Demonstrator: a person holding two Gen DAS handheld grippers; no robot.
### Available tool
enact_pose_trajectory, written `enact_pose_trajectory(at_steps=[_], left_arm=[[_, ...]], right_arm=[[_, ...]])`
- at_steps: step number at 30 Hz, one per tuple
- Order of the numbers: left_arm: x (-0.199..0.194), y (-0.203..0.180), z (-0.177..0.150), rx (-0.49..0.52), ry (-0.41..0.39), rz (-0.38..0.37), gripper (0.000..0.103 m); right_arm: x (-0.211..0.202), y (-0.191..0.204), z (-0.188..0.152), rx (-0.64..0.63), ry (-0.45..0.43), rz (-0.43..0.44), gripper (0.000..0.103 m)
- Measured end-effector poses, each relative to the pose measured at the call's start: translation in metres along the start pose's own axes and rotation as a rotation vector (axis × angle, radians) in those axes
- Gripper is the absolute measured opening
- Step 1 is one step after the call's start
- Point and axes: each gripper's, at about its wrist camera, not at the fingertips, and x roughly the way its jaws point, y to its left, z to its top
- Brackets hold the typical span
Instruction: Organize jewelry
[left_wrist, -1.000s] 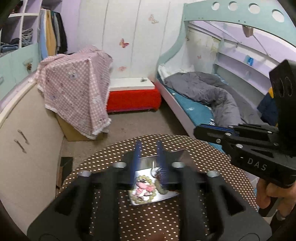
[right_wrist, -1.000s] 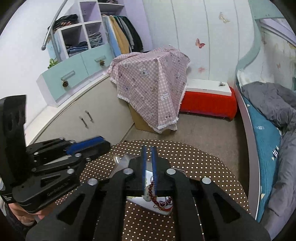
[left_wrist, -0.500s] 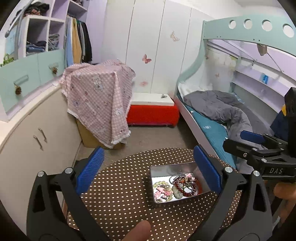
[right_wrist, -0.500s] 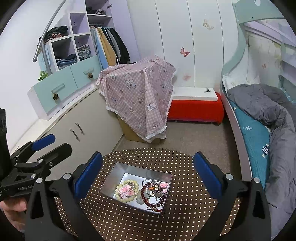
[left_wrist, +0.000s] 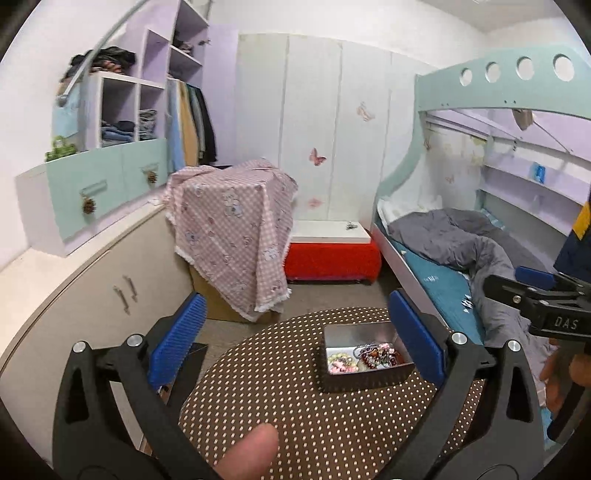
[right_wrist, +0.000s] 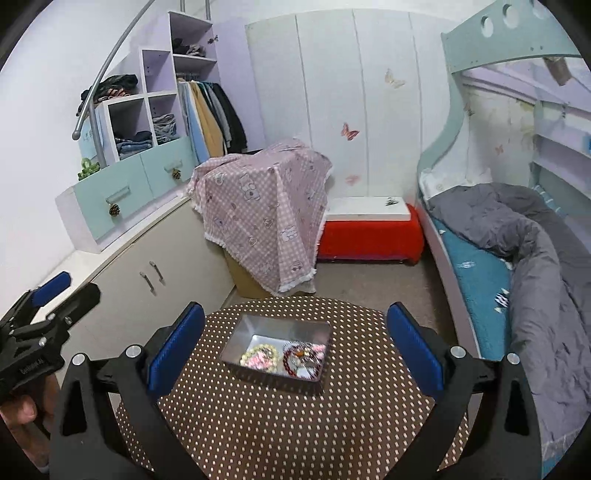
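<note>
Jewelry (right_wrist: 282, 358) sits heaped inside a metal tin (right_wrist: 258, 328) on the round polka-dot table (right_wrist: 288, 424): pale beads (right_wrist: 258, 356) on one side, dark red beads (right_wrist: 295, 360) next to them. Left gripper (left_wrist: 295, 339) hovers above the table with its blue fingers (left_wrist: 177, 339) spread wide, holding nothing, the tin close to its right-hand finger. Right gripper (right_wrist: 295, 347) hangs over the table too, fingers (right_wrist: 413, 347) equally wide apart and empty, the tin lying between them.
</note>
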Motion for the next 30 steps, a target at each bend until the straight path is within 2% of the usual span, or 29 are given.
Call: enact_pose_trajectory(at_steps=[5,12,19,30], left_arm=[[-0.033,-0.001,-0.017,-0.009,-0.018,0.027,0.097],[-0.084,-0.005,-0.037,-0.022,-0.084,0.087,0.097],[-0.126,-0.017,-0.050,0.040,-0.160,0.134,0.097],[-0.168,-0.027,-0.062,0.041,-0.221,0.111,0.097]], right_arm=[[-0.030,0.008,-0.020,-0.014,-0.034,-0.039,0.095],[-0.072,0.023,-0.044,-0.019,-0.101,-0.090,0.095],[-0.108,0.040,-0.070,-0.039,-0.155,-0.141,0.095],[-0.148,0.057,-0.093,-0.050,-0.232,-0.178,0.095]])
